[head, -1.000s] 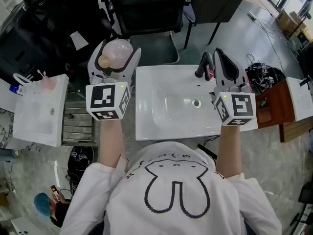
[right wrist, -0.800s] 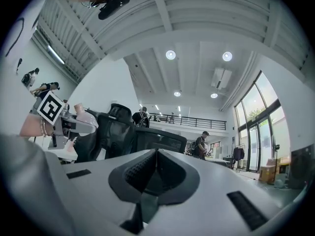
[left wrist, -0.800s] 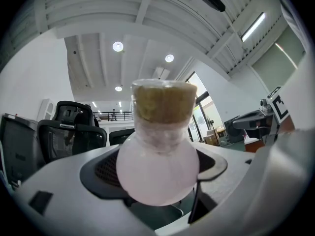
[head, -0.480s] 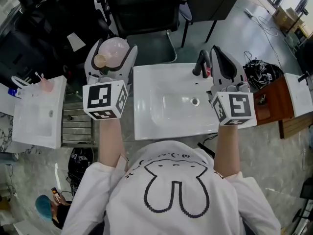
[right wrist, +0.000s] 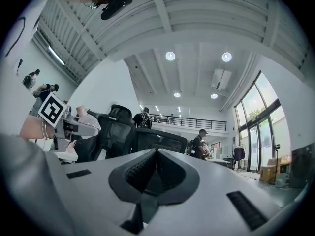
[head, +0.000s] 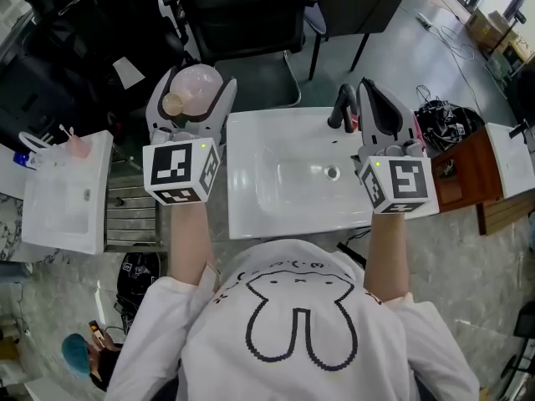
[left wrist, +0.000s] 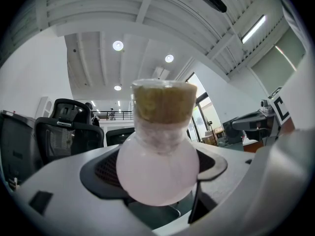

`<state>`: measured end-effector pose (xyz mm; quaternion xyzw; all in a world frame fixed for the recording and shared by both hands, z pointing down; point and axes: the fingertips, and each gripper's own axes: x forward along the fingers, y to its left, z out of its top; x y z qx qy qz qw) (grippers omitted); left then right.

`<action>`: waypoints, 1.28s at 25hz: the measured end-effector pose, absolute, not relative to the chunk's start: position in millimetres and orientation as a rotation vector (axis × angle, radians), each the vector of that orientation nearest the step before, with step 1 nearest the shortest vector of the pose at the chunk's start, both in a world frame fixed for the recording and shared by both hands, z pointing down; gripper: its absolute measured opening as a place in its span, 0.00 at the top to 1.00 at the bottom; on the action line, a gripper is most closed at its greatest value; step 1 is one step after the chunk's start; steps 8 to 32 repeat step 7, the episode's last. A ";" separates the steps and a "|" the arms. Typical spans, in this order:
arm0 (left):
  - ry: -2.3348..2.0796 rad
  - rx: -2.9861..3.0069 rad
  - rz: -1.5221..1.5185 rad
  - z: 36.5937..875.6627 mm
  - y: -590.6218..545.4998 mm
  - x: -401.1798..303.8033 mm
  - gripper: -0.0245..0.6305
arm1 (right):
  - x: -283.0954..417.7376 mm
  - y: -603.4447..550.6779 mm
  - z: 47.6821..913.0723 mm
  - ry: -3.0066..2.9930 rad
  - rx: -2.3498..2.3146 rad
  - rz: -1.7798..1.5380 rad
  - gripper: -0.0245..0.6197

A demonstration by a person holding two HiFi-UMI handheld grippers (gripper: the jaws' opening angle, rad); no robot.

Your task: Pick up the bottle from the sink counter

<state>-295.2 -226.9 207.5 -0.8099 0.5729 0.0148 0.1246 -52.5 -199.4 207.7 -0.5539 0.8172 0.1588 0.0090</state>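
Two handheld grippers are recorded. The left gripper [head: 192, 107] is seen clamped on one round, pale pink translucent bottle [head: 199, 83], corked with a brown stopper [left wrist: 164, 101] and held just outside the far left corner of the white sink counter [head: 251, 215]. The right gripper [head: 374, 98] is pressed closed with nothing in it, beside one black faucet [head: 343, 107] at the far right edge.
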 end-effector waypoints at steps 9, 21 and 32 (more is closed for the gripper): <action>1.658 -2.364 0.052 207.7 -225.0 -287.8 0.35 | -46.7 -196.9 211.0 2.547 -1.737 0.491 0.92; 1.658 -2.364 0.052 207.7 -225.0 -287.8 0.35 | -46.7 -196.9 211.0 2.547 -1.737 0.491 0.92; 1.658 -2.364 0.052 207.7 -225.0 -287.8 0.35 | -46.7 -196.9 211.0 2.547 -1.737 0.491 0.92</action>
